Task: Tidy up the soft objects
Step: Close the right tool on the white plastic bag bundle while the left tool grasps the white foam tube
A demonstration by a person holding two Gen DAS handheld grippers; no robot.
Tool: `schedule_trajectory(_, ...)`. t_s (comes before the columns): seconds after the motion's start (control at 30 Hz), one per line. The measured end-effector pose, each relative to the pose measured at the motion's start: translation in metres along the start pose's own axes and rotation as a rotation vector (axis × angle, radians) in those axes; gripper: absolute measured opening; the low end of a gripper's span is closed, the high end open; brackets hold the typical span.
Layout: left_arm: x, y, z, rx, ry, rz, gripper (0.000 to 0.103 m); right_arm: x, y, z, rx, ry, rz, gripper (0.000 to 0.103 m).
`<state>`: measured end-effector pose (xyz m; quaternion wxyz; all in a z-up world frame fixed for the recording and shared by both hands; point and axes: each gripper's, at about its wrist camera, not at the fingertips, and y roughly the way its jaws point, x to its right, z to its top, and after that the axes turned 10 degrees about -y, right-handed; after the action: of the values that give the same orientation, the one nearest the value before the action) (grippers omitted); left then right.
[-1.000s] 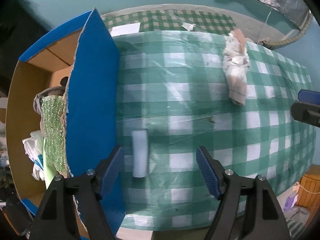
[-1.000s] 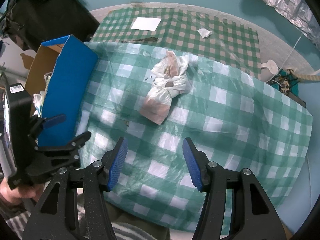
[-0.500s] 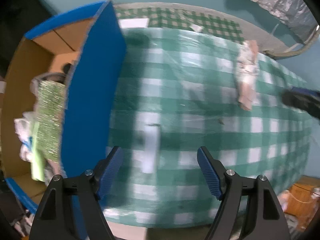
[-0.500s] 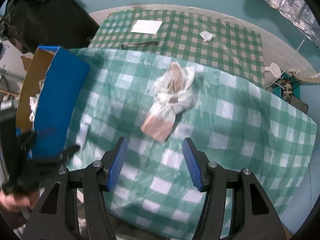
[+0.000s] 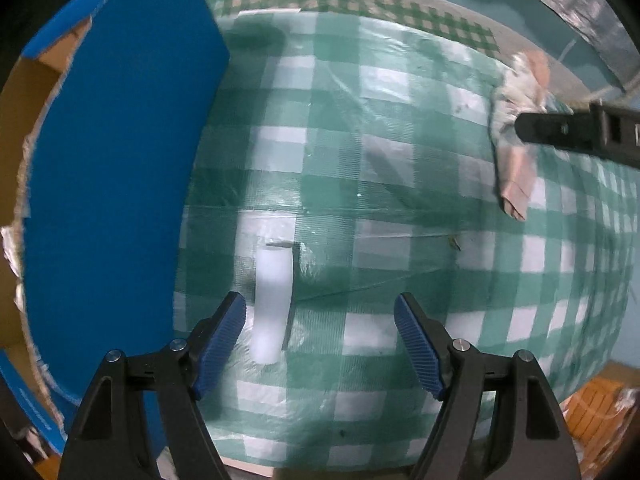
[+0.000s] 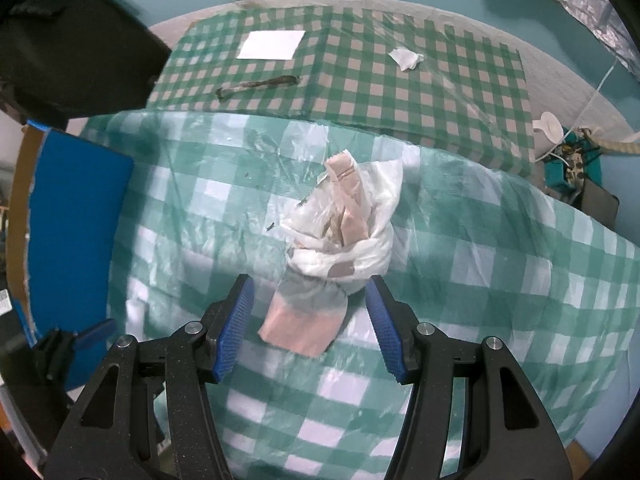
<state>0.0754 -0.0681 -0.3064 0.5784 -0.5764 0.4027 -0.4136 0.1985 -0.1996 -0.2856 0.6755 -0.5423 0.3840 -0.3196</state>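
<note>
A white foam cylinder lies on the green checked tablecloth, just inside the left finger of my left gripper, which stands open above it without touching. A pink cloth bundled in a clear plastic bag lies mid-table. My right gripper is open, its blue pads either side of the bundle's near pink end, apart from it. In the left wrist view the bundle shows at the far right, partly behind the right gripper's black body.
A blue cardboard box stands at the table's left edge. Behind the table lies a darker checked mat with a white paper sheet and a crumpled scrap. Cables lie at far right.
Both grippers came down closer to the table. The right one moved toward the bundle until its fingers flank the pink end. The left one shifted toward the foam cylinder.
</note>
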Motion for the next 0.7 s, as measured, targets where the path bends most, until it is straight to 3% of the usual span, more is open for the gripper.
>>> schedule_trajectory(0.37,-0.01,0.025,0.01,-0.035,-0.072,0.005,0.08,-0.004,0.023,-0.006,-0.043,-0.017,-0.027,0.057)
schedule_trajectory(0.4,-0.01,0.024,0.011,-0.031,-0.071,0.002,0.079,-0.005,0.024,-0.007,-0.046,-0.02,-0.022,0.051)
schedule_trajectory(0.47,-0.01,0.021,0.013,-0.025,-0.065,-0.01,0.074,-0.007,0.026,-0.011,-0.045,-0.031,-0.017,0.039)
schedule_trajectory(0.7,-0.023,-0.003,0.0,0.029,-0.033,-0.043,0.034,-0.017,0.025,-0.023,-0.027,-0.088,-0.031,0.024)
